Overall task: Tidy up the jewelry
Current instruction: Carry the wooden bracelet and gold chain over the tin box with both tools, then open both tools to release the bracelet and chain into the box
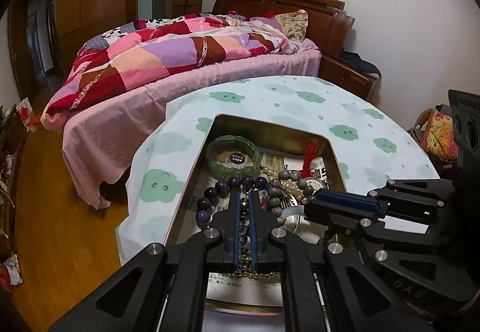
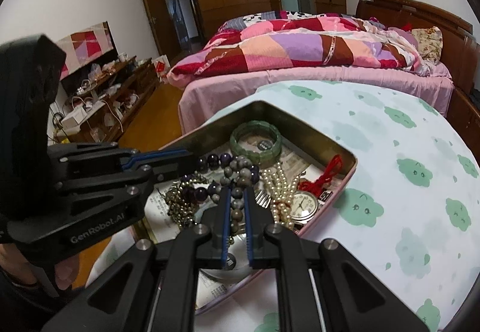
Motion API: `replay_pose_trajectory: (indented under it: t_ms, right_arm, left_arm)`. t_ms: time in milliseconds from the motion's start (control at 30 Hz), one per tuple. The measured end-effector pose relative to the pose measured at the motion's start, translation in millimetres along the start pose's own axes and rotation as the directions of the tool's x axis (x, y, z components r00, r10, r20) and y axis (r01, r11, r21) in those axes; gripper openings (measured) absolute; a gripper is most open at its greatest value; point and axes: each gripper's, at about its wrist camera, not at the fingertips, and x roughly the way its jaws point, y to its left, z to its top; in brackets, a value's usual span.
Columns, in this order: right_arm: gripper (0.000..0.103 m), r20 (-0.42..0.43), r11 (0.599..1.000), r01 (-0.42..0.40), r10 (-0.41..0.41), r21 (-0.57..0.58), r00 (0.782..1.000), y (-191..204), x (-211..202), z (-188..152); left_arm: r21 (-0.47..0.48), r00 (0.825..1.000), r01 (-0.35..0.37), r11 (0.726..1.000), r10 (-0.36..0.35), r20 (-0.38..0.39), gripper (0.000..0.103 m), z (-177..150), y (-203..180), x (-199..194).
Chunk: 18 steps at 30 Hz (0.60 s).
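Observation:
An open metal tin [image 1: 192, 182] [image 2: 351, 164] on the table holds tangled jewelry. In it lie a green bangle [image 1: 231, 140] [image 2: 255, 125], purple beads [image 1: 247, 181] [image 2: 213, 158], a grey bead bracelet [image 1: 274, 203] [image 2: 240, 171], pearls [image 2: 279, 182], a pocket watch [image 2: 304, 204], a red cord [image 2: 330, 170] and a gold chain [image 2: 177, 206]. My left gripper [image 1: 245, 192] [image 2: 192, 155] is shut, low over the purple beads, and the chain shows through its slit. My right gripper [image 2: 237, 189] [image 1: 313, 200] is shut just above the grey beads, which show in its narrow gap.
The tin sits near the front of a round table [image 1: 300, 110] [image 2: 390, 152] covered in a white cloth with green clouds. Behind it stands a bed [image 1: 180, 62] with a patchwork quilt. A cluttered low cabinet [image 2: 105, 86] lines the left wall over a wooden floor.

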Motion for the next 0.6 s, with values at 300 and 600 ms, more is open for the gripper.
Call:
replay_pose_trajectory:
  t_ms: [300, 600]
  right_arm:
    - [0.028, 0.027, 0.999, 0.040, -0.040, 0.011, 0.999, -2, -9, 4]
    - [0.043, 0.082, 0.997, 0.081, -0.081, 0.002, 0.993, 8, -32, 13]
  left_arm:
    - [-0.011, 0.999, -0.029, 1.000, 0.029, 0.036, 0.015, 9, 0, -18]
    - [-0.020, 0.987, -0.074, 0.997, 0.076, 0.138, 0.063, 17, 4, -54]
